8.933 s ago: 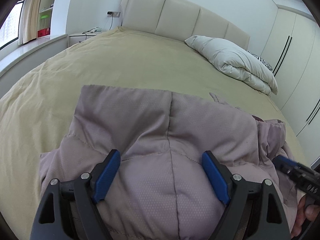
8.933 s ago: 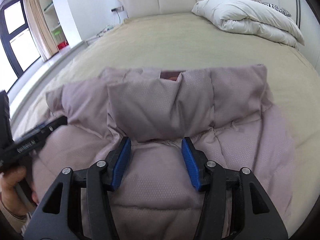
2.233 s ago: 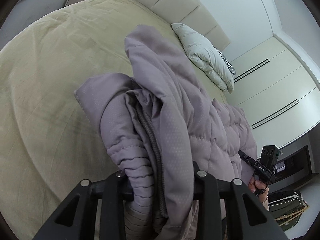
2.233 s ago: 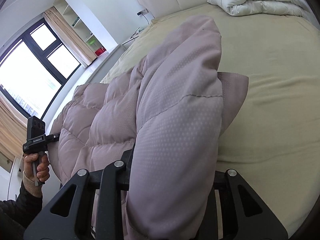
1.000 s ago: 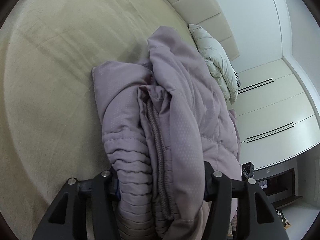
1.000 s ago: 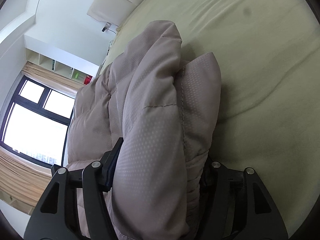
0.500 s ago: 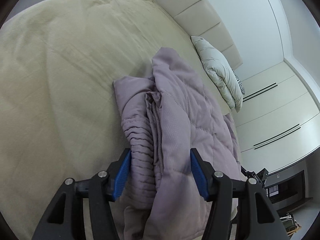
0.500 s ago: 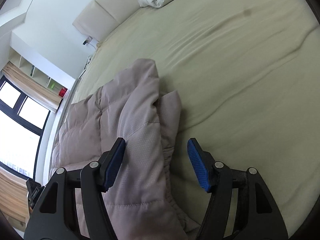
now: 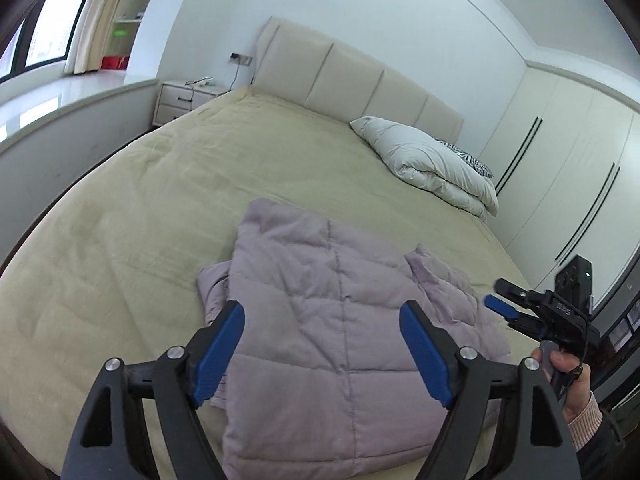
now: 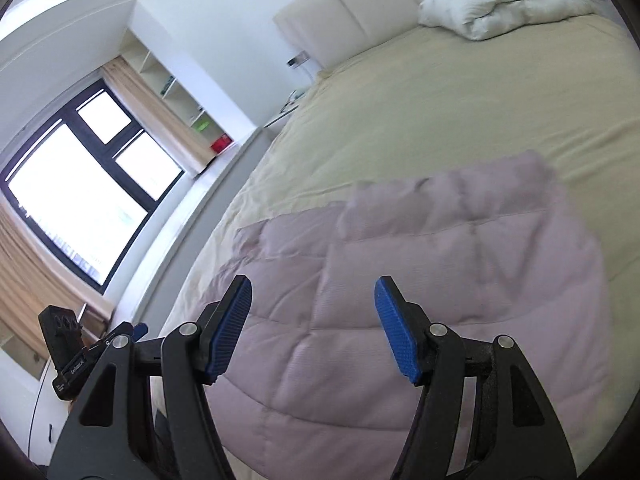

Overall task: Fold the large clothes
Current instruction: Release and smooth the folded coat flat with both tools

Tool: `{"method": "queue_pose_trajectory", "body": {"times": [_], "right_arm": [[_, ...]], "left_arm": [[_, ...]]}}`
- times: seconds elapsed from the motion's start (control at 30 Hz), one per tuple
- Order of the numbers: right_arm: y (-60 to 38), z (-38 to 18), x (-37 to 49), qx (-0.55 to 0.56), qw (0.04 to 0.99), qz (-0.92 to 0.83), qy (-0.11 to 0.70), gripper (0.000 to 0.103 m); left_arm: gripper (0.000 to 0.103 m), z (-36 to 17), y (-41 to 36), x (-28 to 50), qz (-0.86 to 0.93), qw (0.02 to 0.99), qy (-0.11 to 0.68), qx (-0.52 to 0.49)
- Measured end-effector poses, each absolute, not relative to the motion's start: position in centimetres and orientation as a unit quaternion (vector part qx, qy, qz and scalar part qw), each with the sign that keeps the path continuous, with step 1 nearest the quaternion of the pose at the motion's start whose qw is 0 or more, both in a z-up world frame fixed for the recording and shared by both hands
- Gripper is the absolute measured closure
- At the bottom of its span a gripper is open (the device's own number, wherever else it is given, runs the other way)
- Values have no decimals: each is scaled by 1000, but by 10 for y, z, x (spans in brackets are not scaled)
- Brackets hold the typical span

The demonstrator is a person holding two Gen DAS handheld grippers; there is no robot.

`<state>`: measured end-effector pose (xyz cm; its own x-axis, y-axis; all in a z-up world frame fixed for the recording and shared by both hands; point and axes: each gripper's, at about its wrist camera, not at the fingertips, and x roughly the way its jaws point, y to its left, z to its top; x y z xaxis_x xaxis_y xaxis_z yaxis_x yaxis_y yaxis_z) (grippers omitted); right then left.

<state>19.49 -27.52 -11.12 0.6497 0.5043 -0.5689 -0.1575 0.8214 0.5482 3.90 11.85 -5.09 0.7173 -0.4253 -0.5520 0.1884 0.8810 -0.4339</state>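
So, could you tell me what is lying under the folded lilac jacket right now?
The folded lilac jacket lies on the beige bedspread, which shows all round it. Its lower layers are mostly covered; only bits of fabric stick out at its sides. Anything else beneath is hidden.

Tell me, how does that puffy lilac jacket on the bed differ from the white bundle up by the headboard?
The lilac jacket lies at the near end of the bed, below the two open grippers; the white duvet sits far off by the headboard. The jacket is folded into a flat slab with stitched squares; the duvet is a thicker, rounded roll. Both are padded, folded, and rest on the bed untouched.
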Motion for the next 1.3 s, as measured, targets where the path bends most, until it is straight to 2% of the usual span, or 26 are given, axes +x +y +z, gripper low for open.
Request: {"method": "queue_pose_trajectory", "body": {"times": [0.07,0.1,0.17,0.4,0.57,0.7,0.87,1.0,1.1,1.3], "right_arm": [[-256,-124,207,228,871,195,390,40],[-251,-134,216,233,864,192,402,40],[-247,-160,231,247,851,179,427,40],[-240,-199,236,225,868,185,403,40],[-233,-205,241,209,868,176,414,41],[-248,-182,225,227,869,139,417,41],[-277,-154,176,141,909,23,392,41],[-296,-181,159,83,895,-30,437,40],[-293,-198,156,47,899,-22,436,40],[-292,-209,171,53,899,-18,434,39]], "left_arm": [[19,-44,99,37,-180,915,328,-153],[12,-40,89,36,-185,917,323,-143],[8,-37,76,36,-185,923,314,-125],[8,-54,45,60,-195,914,340,-107],[8,-83,14,90,-191,900,388,-57],[6,-116,6,100,-184,888,419,-34],[1,-134,9,100,-183,889,420,-23],[0,-143,0,104,-176,888,424,-2],[0,-148,1,107,-179,886,428,-3],[0,-156,3,118,-182,884,432,-9]]}}
